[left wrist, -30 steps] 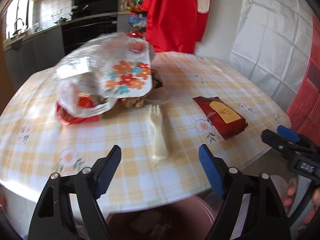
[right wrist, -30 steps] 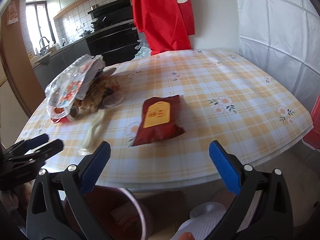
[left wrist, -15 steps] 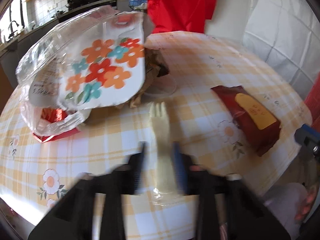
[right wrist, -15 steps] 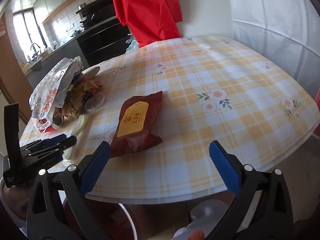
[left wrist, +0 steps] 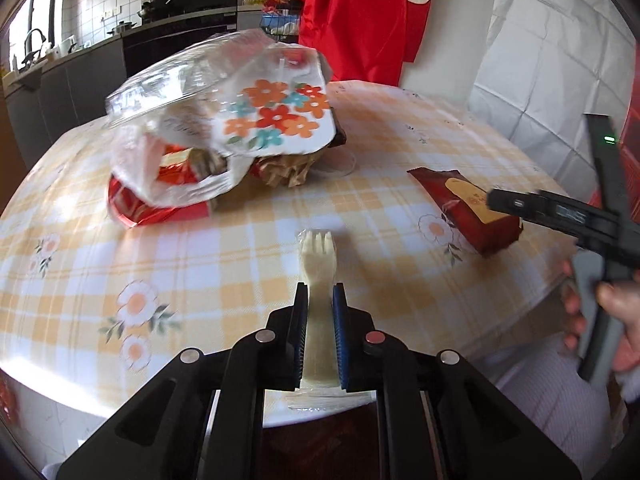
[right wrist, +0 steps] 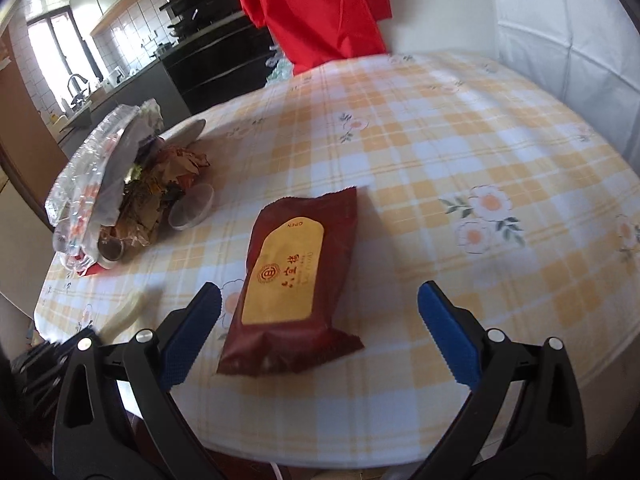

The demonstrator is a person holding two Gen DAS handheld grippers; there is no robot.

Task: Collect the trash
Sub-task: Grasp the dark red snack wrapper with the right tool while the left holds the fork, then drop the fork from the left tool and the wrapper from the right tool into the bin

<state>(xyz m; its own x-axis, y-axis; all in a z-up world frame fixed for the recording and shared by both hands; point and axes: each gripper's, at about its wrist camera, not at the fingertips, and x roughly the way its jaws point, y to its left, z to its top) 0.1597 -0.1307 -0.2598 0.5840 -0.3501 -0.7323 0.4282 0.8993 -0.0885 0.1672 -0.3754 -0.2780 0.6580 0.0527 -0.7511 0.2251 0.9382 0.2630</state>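
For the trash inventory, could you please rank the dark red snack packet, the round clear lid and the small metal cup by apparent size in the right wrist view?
1. dark red snack packet, though nearest the camera.
2. round clear lid.
3. small metal cup, partly hidden, so only tentatively smallest.

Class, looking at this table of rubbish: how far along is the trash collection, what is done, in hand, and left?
Nothing looks binned yet. In hand: the left claw has just closed on the wrapped plastic fork at the table's near edge. The right claw is open, with the dark red snack packet between its jaws. Left: the floral plastic bag pile and a small clear lid.
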